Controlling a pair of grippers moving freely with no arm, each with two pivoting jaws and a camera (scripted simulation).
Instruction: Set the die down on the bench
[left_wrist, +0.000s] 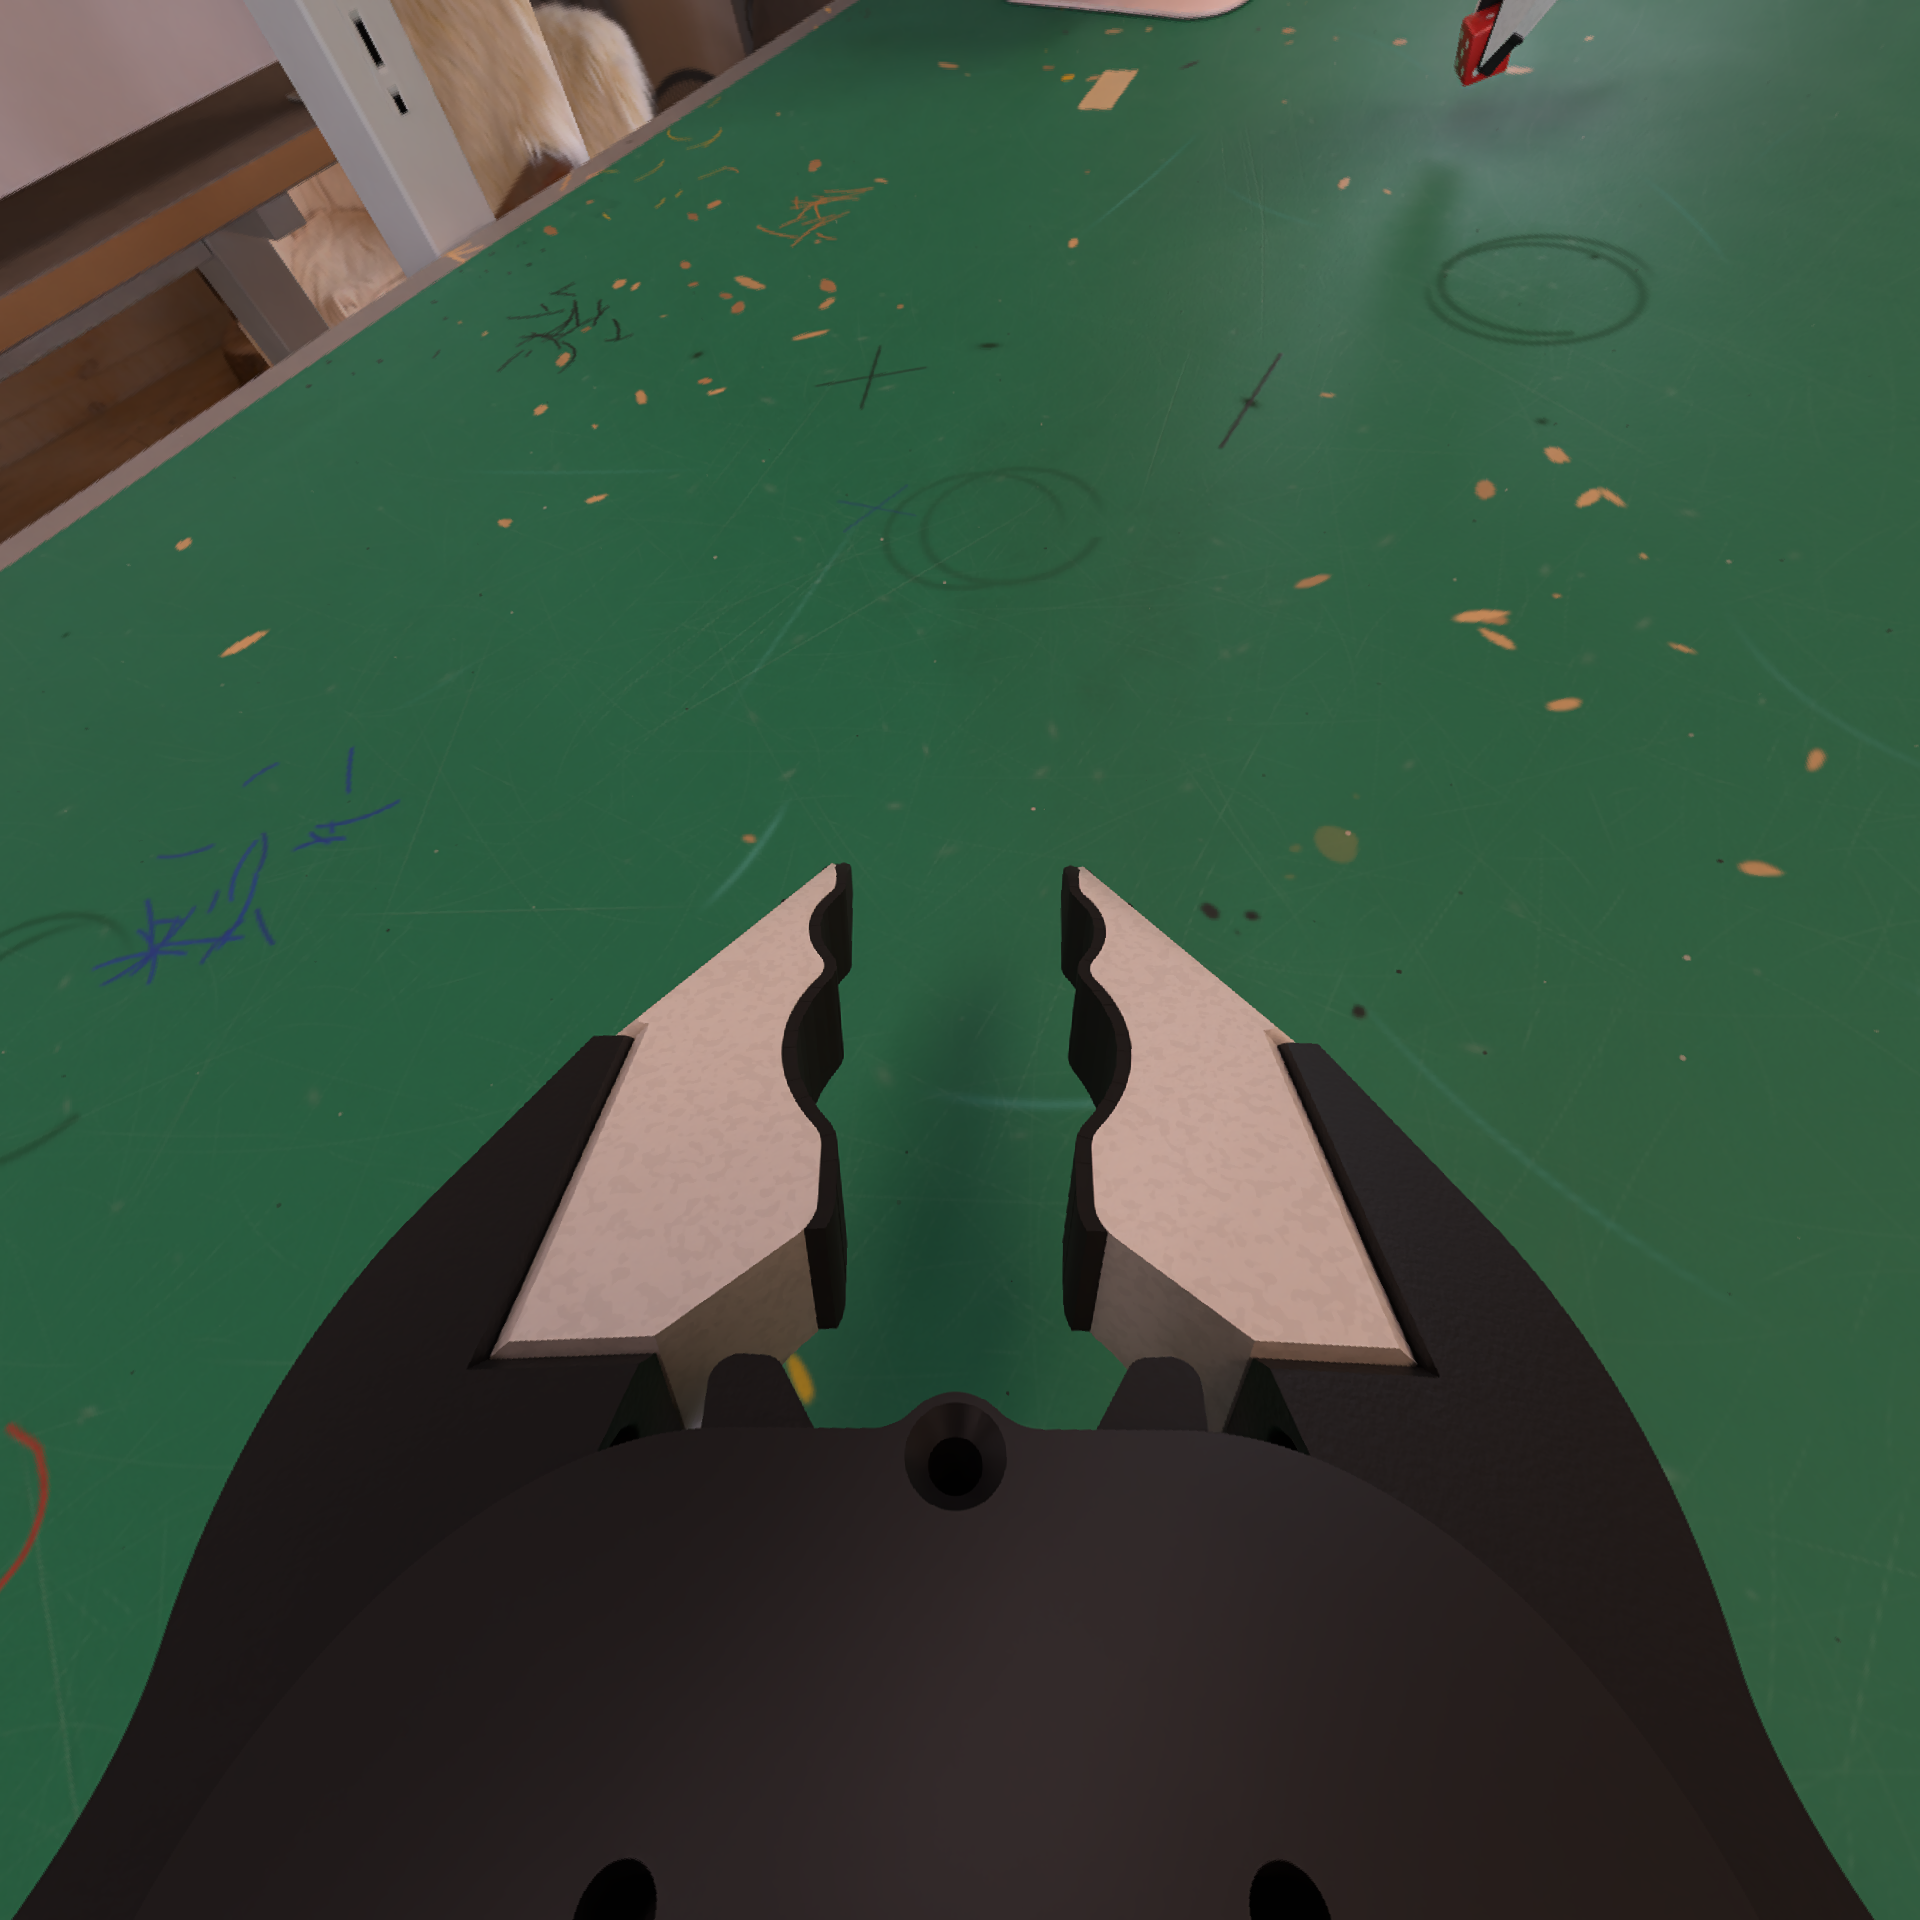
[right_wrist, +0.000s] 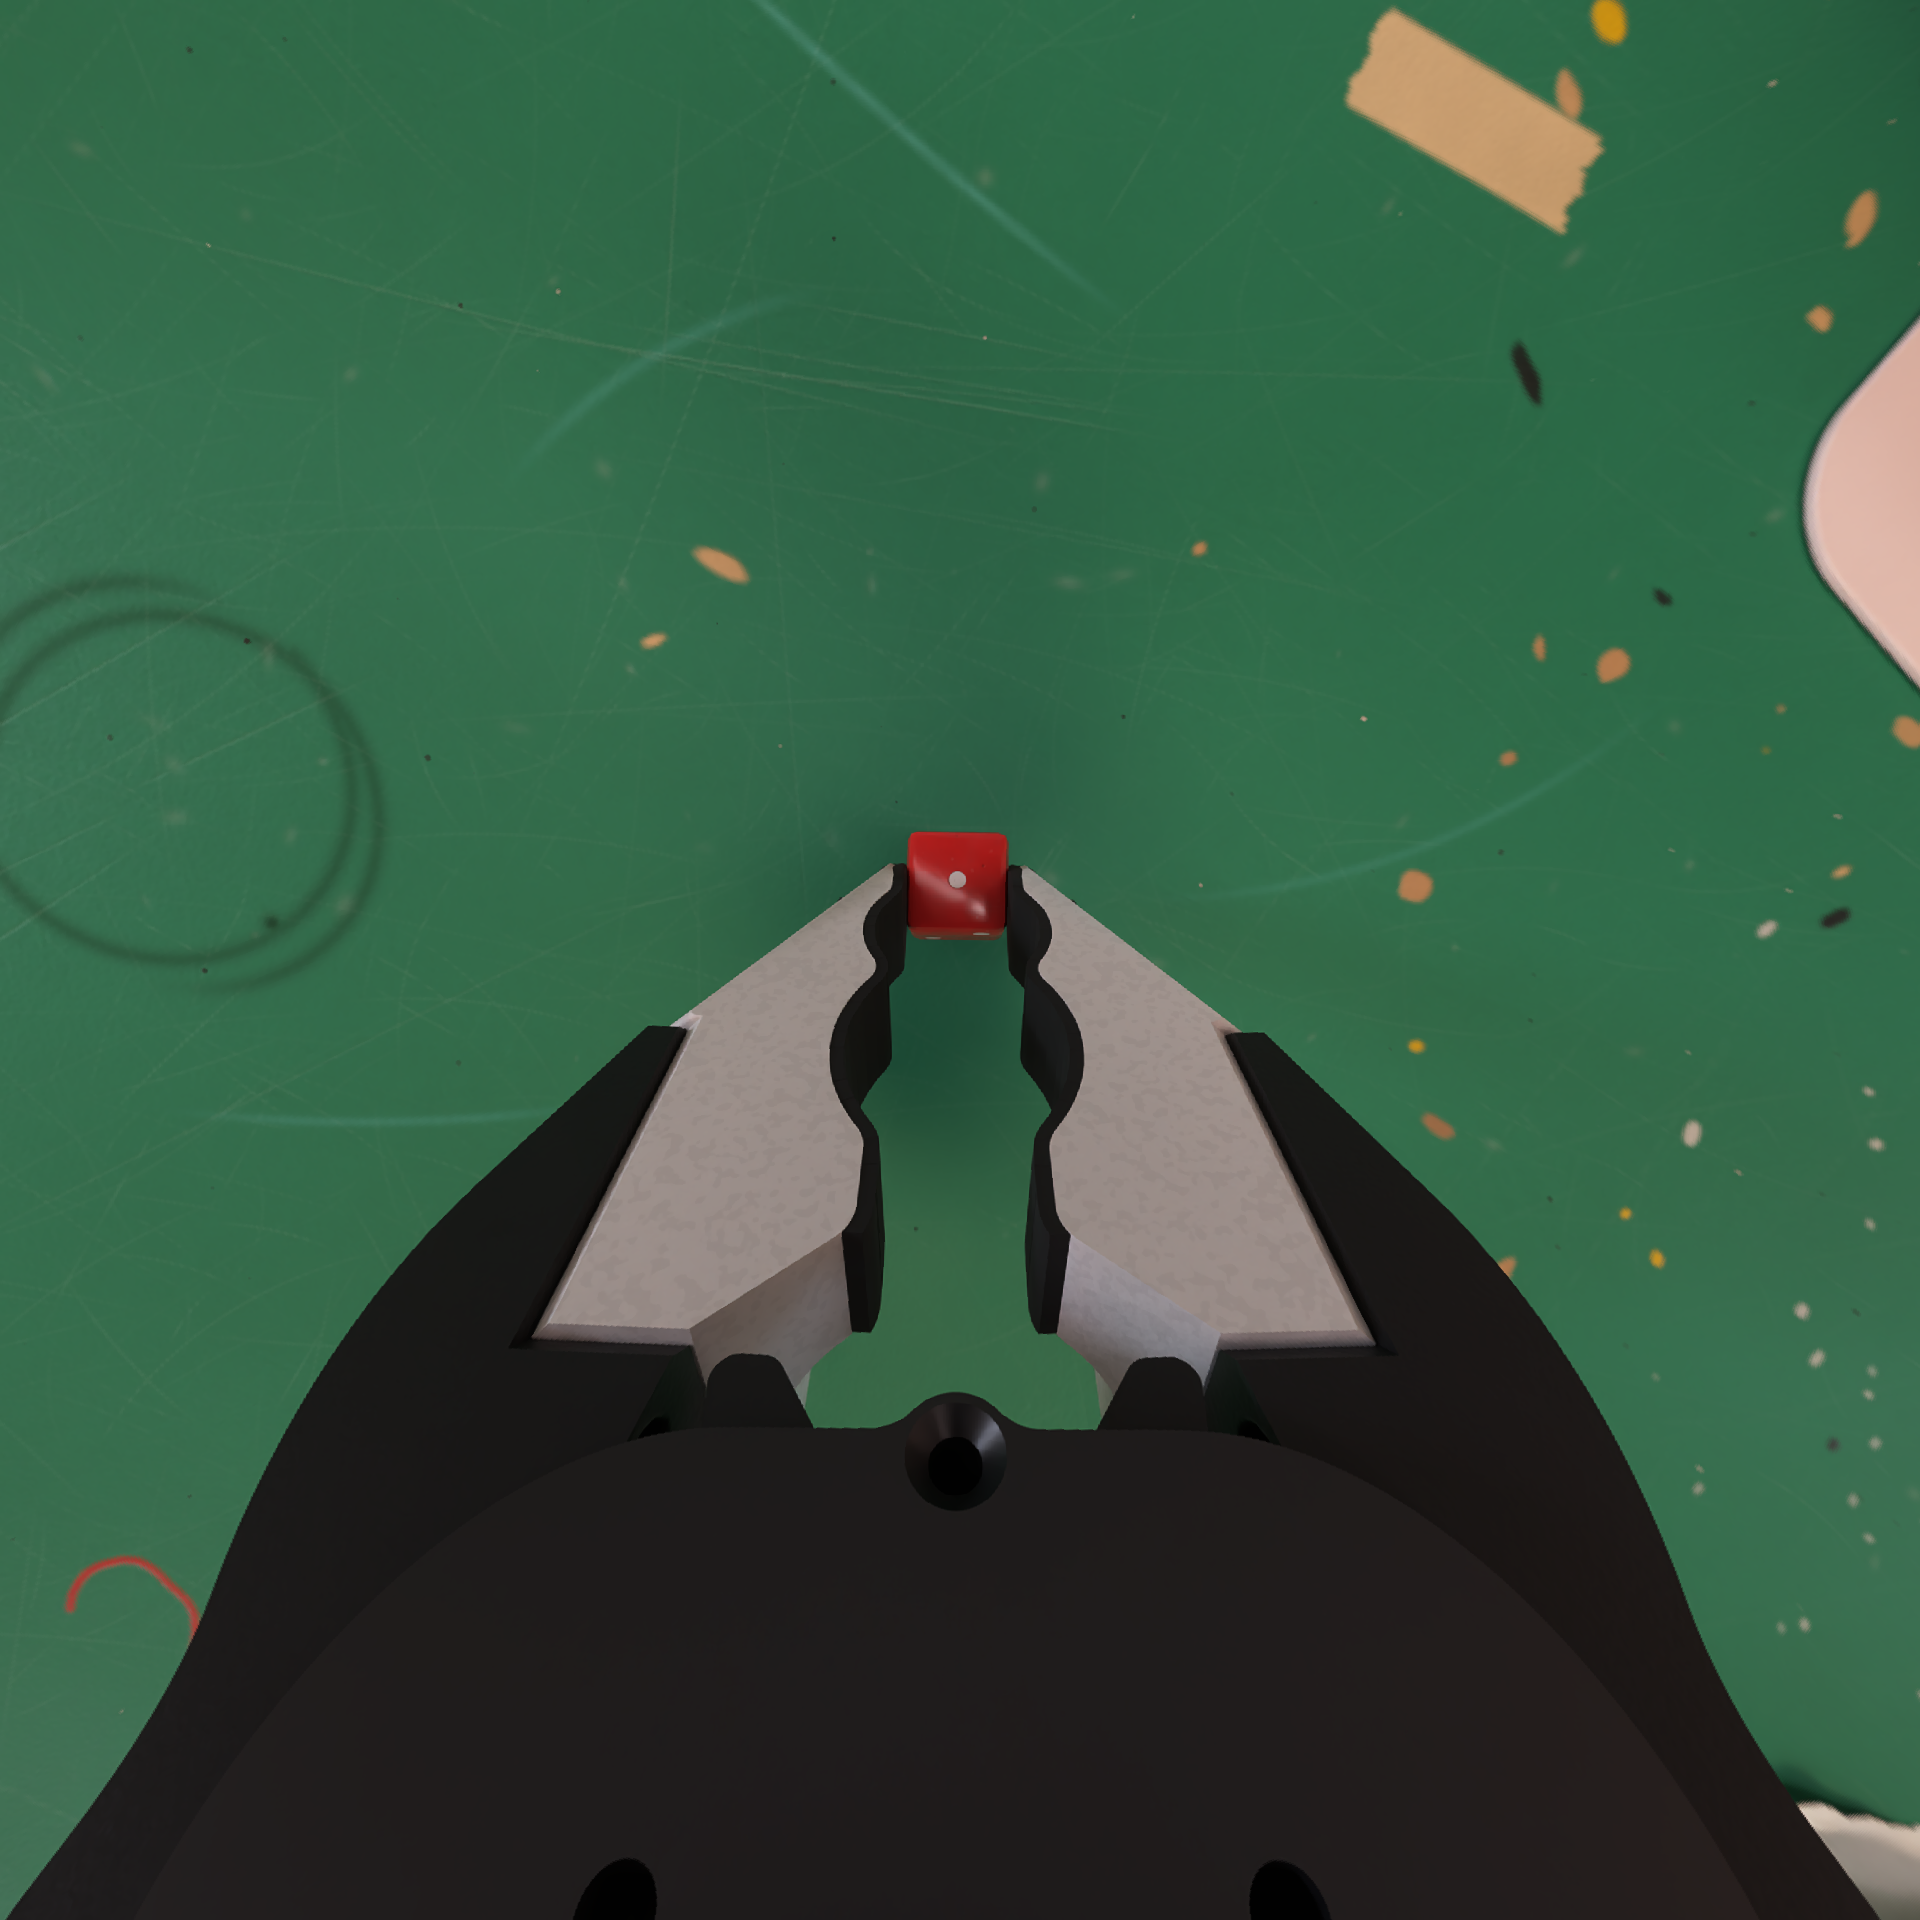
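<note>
A small red die (right_wrist: 957, 881) with white pips sits between the fingertips of my right gripper (right_wrist: 957, 885), which is shut on it and holds it above the green bench top (right_wrist: 520, 416); a soft shadow lies on the bench below. In the left wrist view the die (left_wrist: 1471, 52) and the right gripper's fingertips (left_wrist: 1504, 31) show far off at the top right, above the bench (left_wrist: 1039, 675). My left gripper (left_wrist: 956, 883) is open and empty, low over the near part of the bench.
The bench is scratched, with pen marks, ring stains and orange flecks. A strip of tan tape (right_wrist: 1473, 120) lies ahead right of the die, also in the left wrist view (left_wrist: 1108, 89). A pale pink rounded object (right_wrist: 1870, 520) lies at right. The bench edge (left_wrist: 312, 353) runs far left.
</note>
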